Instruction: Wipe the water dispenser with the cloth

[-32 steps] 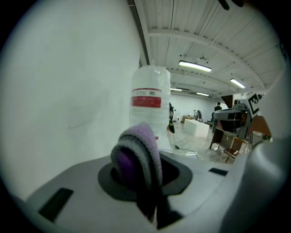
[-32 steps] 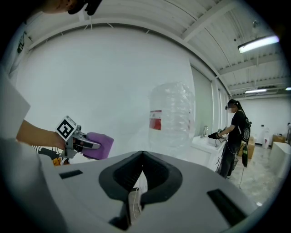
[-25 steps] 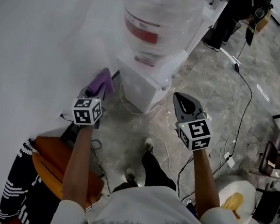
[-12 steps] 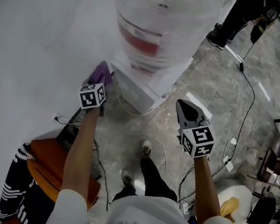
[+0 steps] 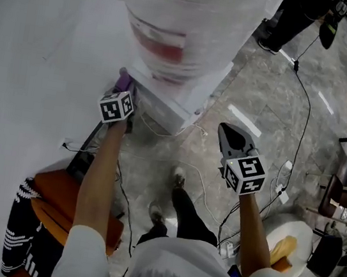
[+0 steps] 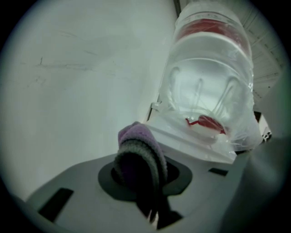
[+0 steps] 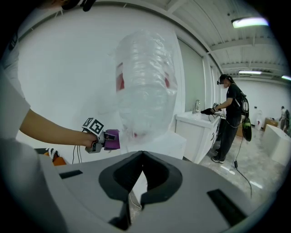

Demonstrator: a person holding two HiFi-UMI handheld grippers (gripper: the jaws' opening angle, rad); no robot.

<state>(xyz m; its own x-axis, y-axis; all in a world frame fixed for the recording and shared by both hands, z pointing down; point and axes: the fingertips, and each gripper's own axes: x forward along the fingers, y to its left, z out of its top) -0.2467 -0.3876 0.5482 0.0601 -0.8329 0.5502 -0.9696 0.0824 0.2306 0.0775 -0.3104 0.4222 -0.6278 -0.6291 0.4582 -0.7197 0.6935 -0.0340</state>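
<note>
The white water dispenser [image 5: 169, 105] stands against the wall with a large clear bottle [image 5: 178, 19] on top. My left gripper [image 5: 124, 88] is shut on a purple cloth [image 6: 138, 154], which touches the dispenser's top left corner [image 6: 154, 129]. In the right gripper view the same cloth [image 7: 112, 139] shows beside the bottle [image 7: 145, 82]. My right gripper [image 5: 232, 137] hangs shut in the air to the right of the dispenser, with nothing held.
A white wall [image 5: 38, 50] runs close on the left. Cables [image 5: 200, 177] trail over the grey floor. An orange seat [image 5: 59, 208] with dark clothing lies lower left. Another person [image 7: 232, 118] stands at a white counter [image 7: 200, 129] to the right.
My left gripper has moved up and forward with the cloth, from beside the dispenser to its top left corner. The right gripper has stayed in much the same place.
</note>
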